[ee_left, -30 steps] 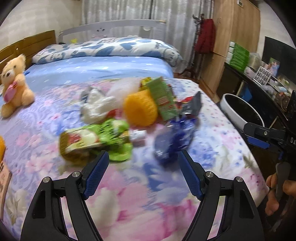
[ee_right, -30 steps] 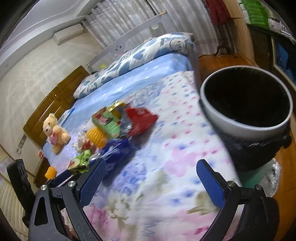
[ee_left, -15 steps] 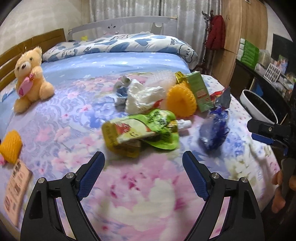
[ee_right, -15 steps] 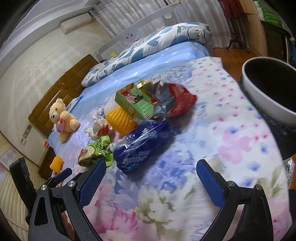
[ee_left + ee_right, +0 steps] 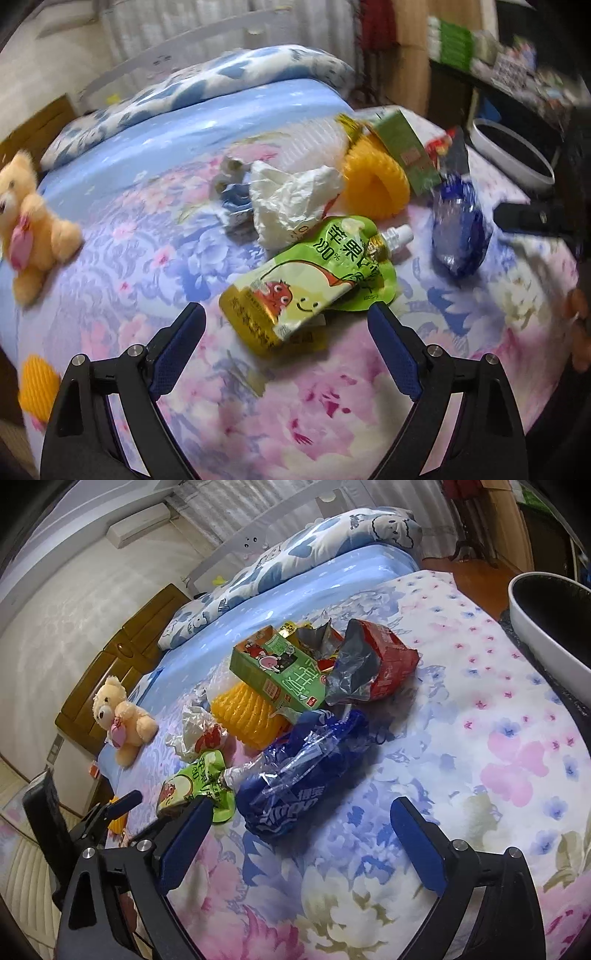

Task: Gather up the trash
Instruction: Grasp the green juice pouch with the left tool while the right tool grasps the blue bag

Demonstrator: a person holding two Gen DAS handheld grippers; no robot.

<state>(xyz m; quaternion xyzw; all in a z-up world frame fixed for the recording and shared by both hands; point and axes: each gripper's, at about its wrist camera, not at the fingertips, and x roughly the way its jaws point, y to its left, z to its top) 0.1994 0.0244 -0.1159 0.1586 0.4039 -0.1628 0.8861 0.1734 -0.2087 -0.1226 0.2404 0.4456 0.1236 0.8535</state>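
Trash lies in a heap on the flowered bedspread [image 5: 295, 406]. A green juice pouch [image 5: 314, 273] has its lower end between the tips of my left gripper [image 5: 284, 314]. The jaws are opening and the pads stand clear of the pouch. Behind it are a crumpled white bag [image 5: 291, 199], a yellow foam net [image 5: 373, 184] and a green carton [image 5: 406, 147]. My right gripper [image 5: 303, 806] is open just short of a blue plastic wrapper [image 5: 299, 771]. Further back lies a torn red snack bag [image 5: 380, 664]. A white-rimmed bin [image 5: 546, 642] stands off the bed's right edge.
A teddy bear [image 5: 29, 221] sits at the left of the bed and a patterned pillow [image 5: 295, 554] lies at its head. An orange foam piece [image 5: 37, 387] rests near the left edge. A desk with small items [image 5: 517, 66] lines the right wall.
The left gripper has closed in on the green pouch and its jaws stand wider. The right gripper has swung away from the bin toward the blue wrapper.
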